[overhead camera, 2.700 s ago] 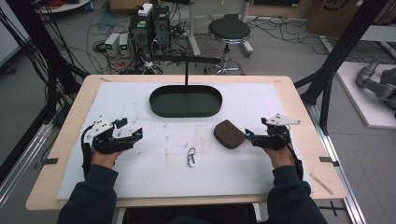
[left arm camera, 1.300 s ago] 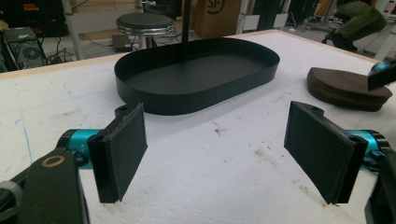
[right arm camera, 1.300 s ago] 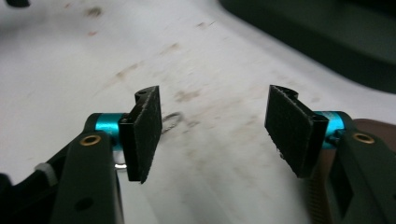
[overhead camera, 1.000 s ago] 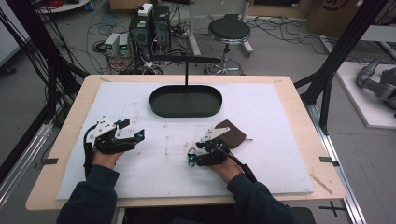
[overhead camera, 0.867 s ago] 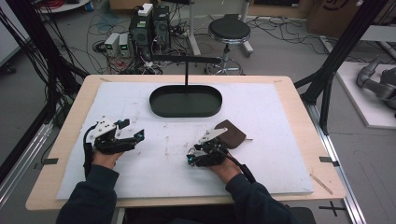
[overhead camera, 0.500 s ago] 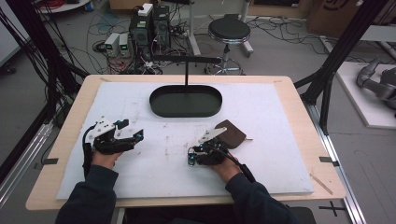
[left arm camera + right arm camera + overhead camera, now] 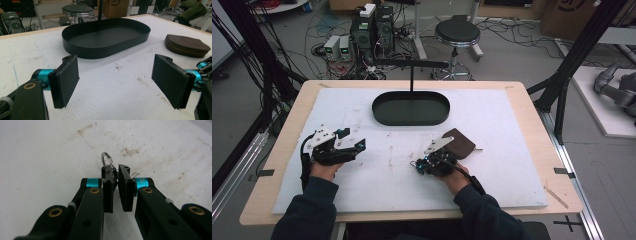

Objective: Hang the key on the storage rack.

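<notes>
Between the right gripper's [image 7: 116,173] just-closing fingers [image 7: 108,187] sits the carabiner [image 7: 107,160].

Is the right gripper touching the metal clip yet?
Touching. In the right gripper view the right gripper has its jaws, which have just been closing, nearly together on the metal clip, whose wire loop sticks out beyond the tips above the white mat.

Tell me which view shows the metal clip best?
Right gripper view: the metal clip sits close up, its loop poking out between the nearly closed jaws of the right claw. In the high view the right claw covers it.
</notes>
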Available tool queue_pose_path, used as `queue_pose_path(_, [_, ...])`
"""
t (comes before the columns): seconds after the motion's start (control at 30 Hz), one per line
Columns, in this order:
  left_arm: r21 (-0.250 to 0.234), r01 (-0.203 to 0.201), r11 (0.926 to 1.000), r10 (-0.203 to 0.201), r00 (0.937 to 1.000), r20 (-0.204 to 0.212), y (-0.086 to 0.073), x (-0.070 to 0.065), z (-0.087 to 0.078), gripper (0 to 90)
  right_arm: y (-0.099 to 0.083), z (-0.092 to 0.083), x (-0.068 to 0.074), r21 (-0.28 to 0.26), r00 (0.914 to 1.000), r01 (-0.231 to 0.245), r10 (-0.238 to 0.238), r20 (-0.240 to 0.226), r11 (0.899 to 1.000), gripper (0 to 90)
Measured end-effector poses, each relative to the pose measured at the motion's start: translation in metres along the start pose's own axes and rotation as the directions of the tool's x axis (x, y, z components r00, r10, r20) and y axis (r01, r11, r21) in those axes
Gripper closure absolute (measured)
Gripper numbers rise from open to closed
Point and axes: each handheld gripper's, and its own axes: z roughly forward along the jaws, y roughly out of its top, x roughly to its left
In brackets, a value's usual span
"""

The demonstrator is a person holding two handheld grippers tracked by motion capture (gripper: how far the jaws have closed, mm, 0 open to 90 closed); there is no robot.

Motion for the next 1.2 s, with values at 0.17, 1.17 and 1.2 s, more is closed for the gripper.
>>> queue_pose_path(0.17, [0.000,0.000,1.0000,0.000,1.0000,0.001,0.000,0.000,0.000,21.8,0.000,-0.001,0.001,0.005,0.9996,0.025,-0.025,0.011,1.000,85.5])
queue_pose_path(1.17, [0.004,-0.002,1.0000,0.002,1.0000,-0.003,0.000,0.001,-0.001,22.0,0.015,-0.012,0.005,0.008,0.9894,0.137,-0.138,0.047,0.990,90.0])
queue_pose_path(1.2, [0.004,-0.002,1.0000,0.002,1.0000,-0.003,0.000,0.001,-0.001,22.0,0.016,-0.016,0.004,-0.003,0.9886,0.138,-0.138,0.060,0.990,90.0])
